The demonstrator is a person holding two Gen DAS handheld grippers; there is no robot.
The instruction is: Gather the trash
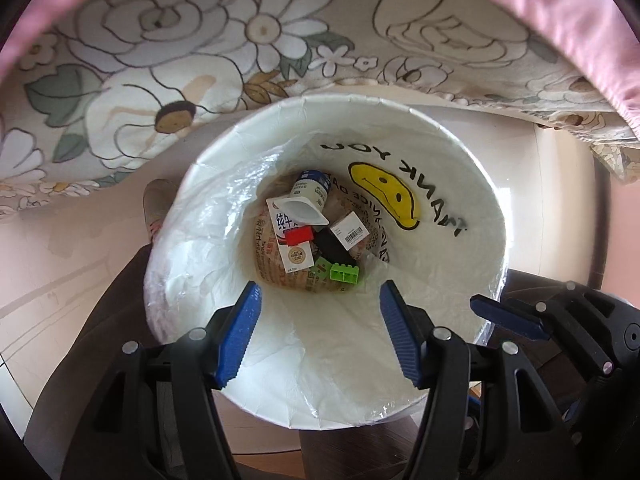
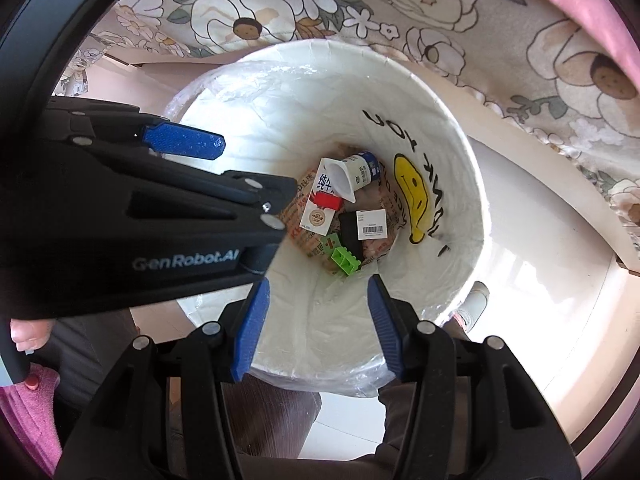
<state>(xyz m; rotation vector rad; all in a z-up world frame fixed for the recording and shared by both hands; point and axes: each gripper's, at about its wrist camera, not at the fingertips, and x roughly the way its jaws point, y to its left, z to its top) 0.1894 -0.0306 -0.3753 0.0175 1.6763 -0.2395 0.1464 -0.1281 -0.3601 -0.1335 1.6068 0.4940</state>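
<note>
Trash lies at bottom of lined bin. I hold left gripper and right gripper above rim, both spread, empty: drop looks done.

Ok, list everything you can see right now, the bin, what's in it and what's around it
trash bin: one, white, on the floor beside the bed
bin liner: one, white plastic with a yellow smiley, lining the bin
yogurt cup: one, white and blue, on its side at the bin's bottom
milk carton: one, white, under the red block
red block: one, red, on the carton
green block: one, green, at the bottom
barcode box: one, tan with a white label, by the cup
bedspread: one, floral, behind the bin
left gripper: one, black with blue pads, open over the bin
right gripper: one, same colours, open over the bin
</note>
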